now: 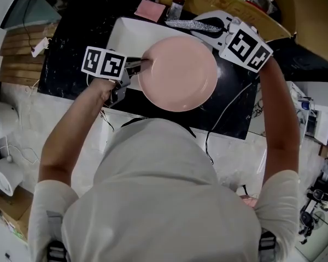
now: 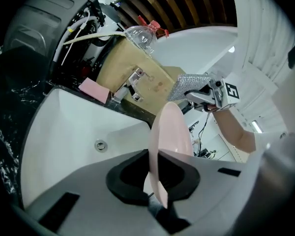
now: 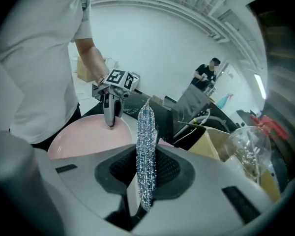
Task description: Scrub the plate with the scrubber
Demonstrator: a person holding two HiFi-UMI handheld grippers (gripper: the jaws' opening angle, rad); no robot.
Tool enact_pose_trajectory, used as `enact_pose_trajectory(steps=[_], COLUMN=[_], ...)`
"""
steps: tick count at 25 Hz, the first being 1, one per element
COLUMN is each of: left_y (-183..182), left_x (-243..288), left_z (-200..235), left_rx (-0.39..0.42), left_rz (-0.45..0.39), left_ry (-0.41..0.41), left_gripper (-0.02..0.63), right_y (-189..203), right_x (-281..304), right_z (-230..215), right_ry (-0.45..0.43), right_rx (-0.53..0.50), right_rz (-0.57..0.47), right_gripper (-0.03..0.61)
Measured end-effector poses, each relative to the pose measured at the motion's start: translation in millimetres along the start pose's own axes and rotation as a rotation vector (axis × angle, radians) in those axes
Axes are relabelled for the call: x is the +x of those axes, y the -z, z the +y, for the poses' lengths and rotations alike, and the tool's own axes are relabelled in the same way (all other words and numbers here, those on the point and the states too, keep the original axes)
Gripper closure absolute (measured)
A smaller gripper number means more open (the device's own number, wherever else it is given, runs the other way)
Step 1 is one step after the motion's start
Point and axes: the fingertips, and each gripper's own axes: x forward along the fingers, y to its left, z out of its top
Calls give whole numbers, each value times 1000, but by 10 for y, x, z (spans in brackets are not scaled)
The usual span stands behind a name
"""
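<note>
Black counter point(image 1: 60, 70) surrounds a white sink point(image 1: 120, 34), and over that sink hangs the pink plate point(image 1: 177, 72), face up, with its left rim clamped between the jaws of the left gripper point(image 1: 144, 64). Just past the plate's far right rim, the right gripper point(image 1: 203, 26) is closed on a flat silver scrubber point(image 1: 183, 23), which sticks out above the sink's back edge, clear of the plate. A pink sponge point(image 1: 149, 10) lies on the counter's back edge, with a cardboard box point(image 1: 229, 4) beside it.
</note>
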Motion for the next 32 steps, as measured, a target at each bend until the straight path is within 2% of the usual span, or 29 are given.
enact_pose_trajectory(steps=[9, 13, 19, 32], left_y=[0, -10, -17, -60], left_x=[94, 102, 88, 36], left_z=[-113, -100, -9, 199], left_rx=[106, 145, 136, 77], left_rz=[114, 135, 131, 91], left_ry=[37, 27, 3, -53], left_gripper=[588, 589, 595, 595], right_y=[-76, -2, 110, 484], right_x=[358, 384, 345, 214], right_z=[294, 402, 406, 342], right_ry=[-288, -355, -323, -158], right_rx=[-72, -58, -1, 113], right_rz=[98, 145, 138, 139], right_gripper=[502, 502, 502, 502])
